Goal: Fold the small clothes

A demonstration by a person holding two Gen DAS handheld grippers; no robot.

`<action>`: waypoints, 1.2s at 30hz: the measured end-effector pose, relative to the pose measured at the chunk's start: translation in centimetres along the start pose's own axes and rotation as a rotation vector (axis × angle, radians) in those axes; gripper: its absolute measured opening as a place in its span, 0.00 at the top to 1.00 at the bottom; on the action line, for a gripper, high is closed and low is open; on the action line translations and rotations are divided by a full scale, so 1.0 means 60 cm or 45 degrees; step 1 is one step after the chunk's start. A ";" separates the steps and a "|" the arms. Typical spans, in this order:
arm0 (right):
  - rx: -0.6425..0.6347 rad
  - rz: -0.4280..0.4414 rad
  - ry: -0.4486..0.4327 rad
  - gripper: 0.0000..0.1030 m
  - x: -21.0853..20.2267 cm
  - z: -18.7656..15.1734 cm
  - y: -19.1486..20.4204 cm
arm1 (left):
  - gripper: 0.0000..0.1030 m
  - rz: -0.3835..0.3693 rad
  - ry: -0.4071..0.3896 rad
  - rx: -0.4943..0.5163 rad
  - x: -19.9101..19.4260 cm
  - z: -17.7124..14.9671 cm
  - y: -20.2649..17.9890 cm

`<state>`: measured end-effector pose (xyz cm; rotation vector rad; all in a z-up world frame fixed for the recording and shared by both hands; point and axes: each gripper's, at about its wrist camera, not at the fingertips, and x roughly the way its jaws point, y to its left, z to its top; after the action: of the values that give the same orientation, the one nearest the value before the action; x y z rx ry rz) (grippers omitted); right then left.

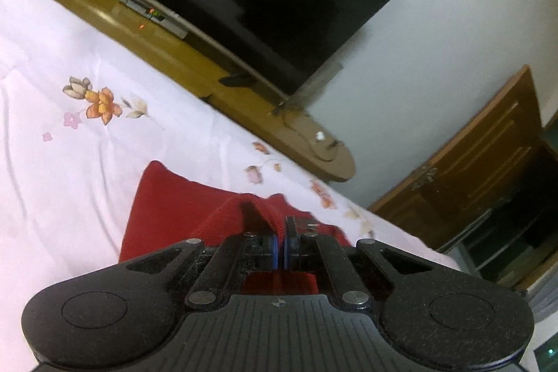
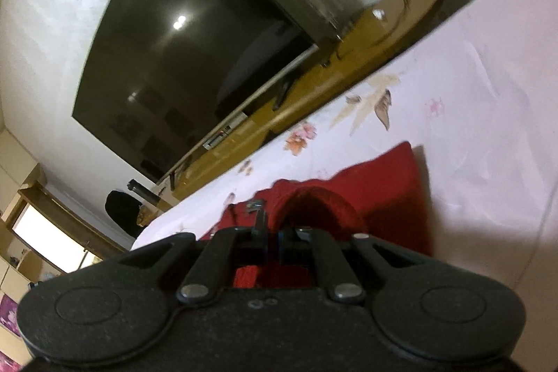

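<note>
The left gripper [image 1: 281,227] and right gripper [image 2: 273,234] are each clamped on the red garment [image 1: 167,208] (knitted, bunched), which spreads ahead across the flowered bedsheet [image 1: 87,65].

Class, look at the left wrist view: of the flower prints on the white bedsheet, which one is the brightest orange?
The orange flower at the left of the bedsheet, beside a grey-brown bud. The prints near the red cloth are paler and pinkish.

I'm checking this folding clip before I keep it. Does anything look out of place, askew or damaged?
Nothing stands out. The red garment lies on the flowered bedspread, one edge pinched in the shut left gripper and another in the shut right gripper. It is bunched at the grips, but no tear shows.
</note>
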<state>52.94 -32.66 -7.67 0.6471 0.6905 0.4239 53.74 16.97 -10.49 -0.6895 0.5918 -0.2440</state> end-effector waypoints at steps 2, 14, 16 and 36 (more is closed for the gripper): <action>0.026 -0.001 0.022 0.94 0.021 0.005 -0.017 | 0.97 0.026 0.015 -0.005 0.028 0.001 0.011; -0.004 -0.017 -0.132 0.34 0.040 0.023 -0.055 | 0.27 0.127 -0.199 0.163 0.068 -0.033 0.010; -0.067 -0.048 -0.096 0.36 0.046 0.022 -0.047 | 0.27 0.152 -0.156 0.193 0.077 -0.025 0.007; -0.780 -0.367 0.021 0.90 0.126 -0.007 0.055 | 0.96 0.274 -0.147 0.525 0.101 -0.013 -0.027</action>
<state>57.42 -25.88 -9.09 -0.0359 0.6149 0.3472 58.19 12.90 -12.51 -0.2371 0.4810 -0.1180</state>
